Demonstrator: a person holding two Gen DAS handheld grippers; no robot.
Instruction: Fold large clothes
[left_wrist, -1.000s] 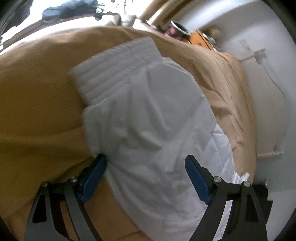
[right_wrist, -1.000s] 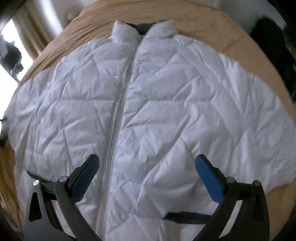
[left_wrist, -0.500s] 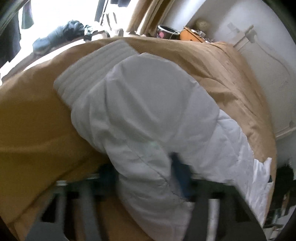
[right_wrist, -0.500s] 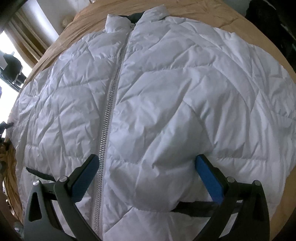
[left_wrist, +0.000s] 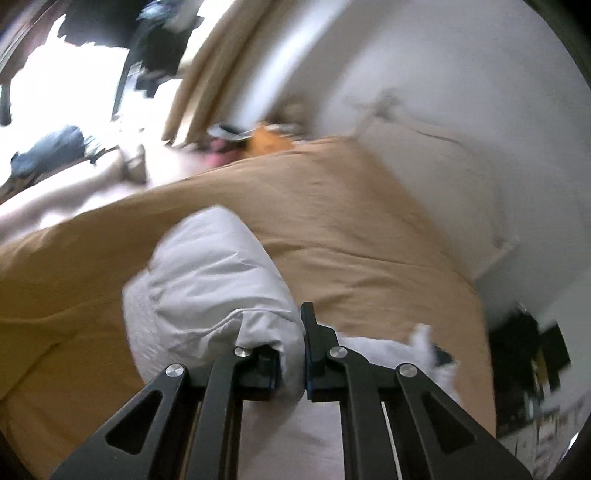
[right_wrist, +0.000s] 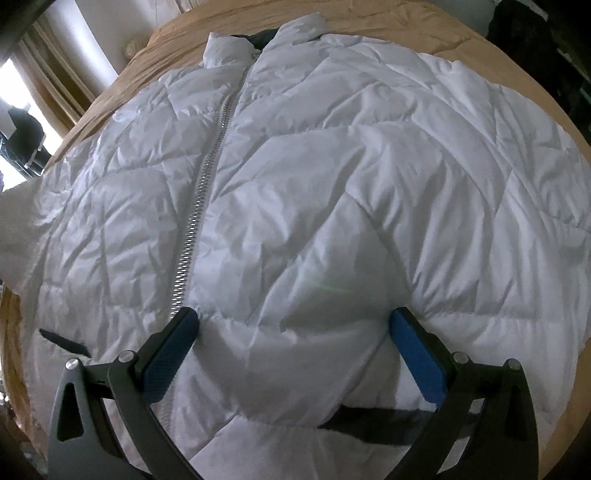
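Note:
A white quilted puffer jacket (right_wrist: 314, 206) lies spread, front up, on a tan bedspread (right_wrist: 450, 33); its silver zipper (right_wrist: 201, 192) runs up to the collar. My right gripper (right_wrist: 295, 325) is open, its blue pads pressed down into the padding near the jacket's lower front, one pad beside the zipper. In the left wrist view my left gripper (left_wrist: 295, 347) is shut on the jacket's sleeve (left_wrist: 218, 280), which is lifted off the bedspread (left_wrist: 351, 229) and hangs bunched from the jaws, the ribbed cuff (left_wrist: 142, 325) at the left.
A white wall (left_wrist: 443, 92) and beige curtains (left_wrist: 207, 74) stand beyond the bed. Small items sit on a nightstand (left_wrist: 266, 136) at the bed's far corner. Dark clothing (left_wrist: 44, 151) lies by a bright window. Dark furniture (left_wrist: 524, 354) is at the bed's right.
My left gripper closed on the sleeve and lifted it up off the bed, rolling as it rose. My right gripper sank into the jacket's front, jaws still wide.

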